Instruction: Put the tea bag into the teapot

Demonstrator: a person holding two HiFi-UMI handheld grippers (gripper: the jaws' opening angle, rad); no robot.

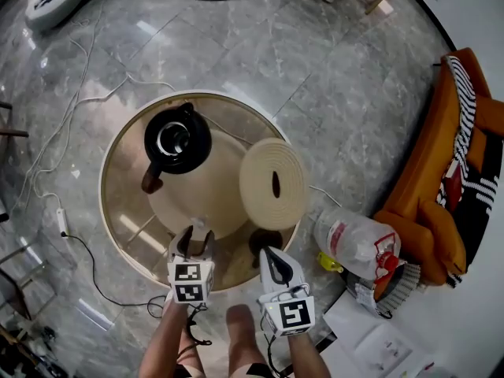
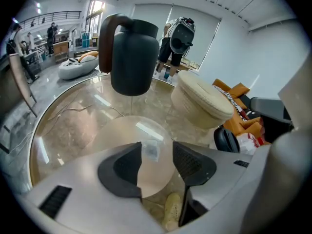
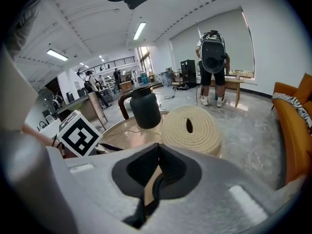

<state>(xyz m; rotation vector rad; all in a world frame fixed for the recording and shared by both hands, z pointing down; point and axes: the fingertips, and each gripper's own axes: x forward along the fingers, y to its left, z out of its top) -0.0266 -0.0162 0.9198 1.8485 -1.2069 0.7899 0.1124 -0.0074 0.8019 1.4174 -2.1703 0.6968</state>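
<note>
The black teapot [image 1: 177, 140] [image 2: 126, 57] [image 3: 144, 108] stands upright with its top uncovered at the far side of a round beige mat [image 1: 201, 191]. Its black lid [image 1: 266, 242] [image 2: 226, 140] lies on the glass near the front edge. A small pale tea bag [image 2: 150, 150] [image 1: 198, 227] rests on the mat. My left gripper [image 1: 197, 236] [image 2: 156, 160] is open around the bag, and its pads do not touch it. My right gripper [image 1: 270, 258] [image 3: 156, 160] is shut and empty, to the right, above the lid.
A coiled woven disc [image 1: 272, 183] [image 2: 202, 99] [image 3: 192, 128] leans tilted on the round glass table [image 1: 106, 203], right of the teapot. A plastic bottle [image 1: 354, 242] and an orange sofa [image 1: 449, 187] are at the right. Cables [image 1: 79, 101] run over the floor. A person [image 3: 212, 57] stands behind.
</note>
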